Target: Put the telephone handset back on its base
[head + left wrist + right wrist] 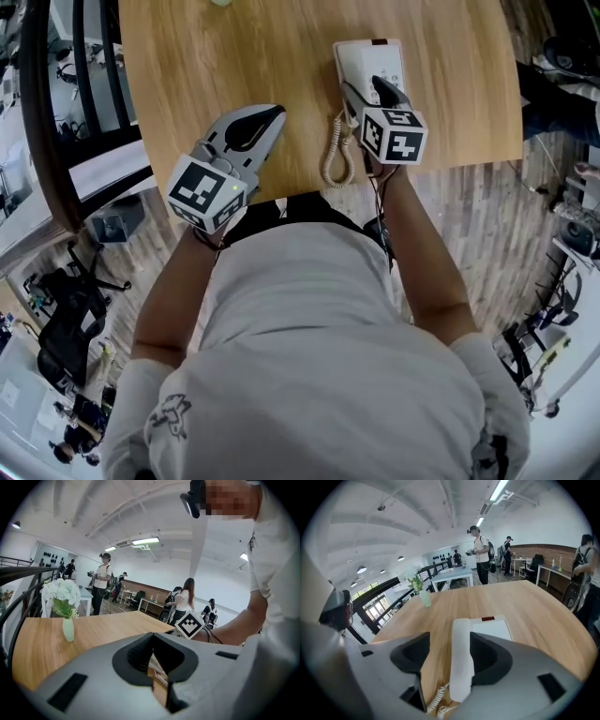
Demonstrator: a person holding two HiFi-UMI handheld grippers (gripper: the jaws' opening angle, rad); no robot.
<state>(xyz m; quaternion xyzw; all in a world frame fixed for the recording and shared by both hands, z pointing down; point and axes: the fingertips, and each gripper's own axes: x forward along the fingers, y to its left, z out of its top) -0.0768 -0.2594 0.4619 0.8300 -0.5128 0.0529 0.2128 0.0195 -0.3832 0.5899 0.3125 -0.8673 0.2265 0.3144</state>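
Note:
The white telephone base [386, 62] sits at the right of the wooden table [216, 56]. Its white handset [346, 73] lies along the base's left side, and the coiled cord [336, 155] hangs toward the table's near edge. My right gripper [371, 92] is open and straddles the handset. In the right gripper view the handset [461, 658] lies between the jaws beside the right pad, with bare wood showing between it and the left pad; the base [493, 629] is just beyond. My left gripper [249, 127] rests shut and empty to the left of the phone.
A small vase of white flowers [68, 620] stands at the table's far edge. The near table edge runs just under both grippers. A dark railing [42, 112] curves along the left. Several people stand at desks in the background.

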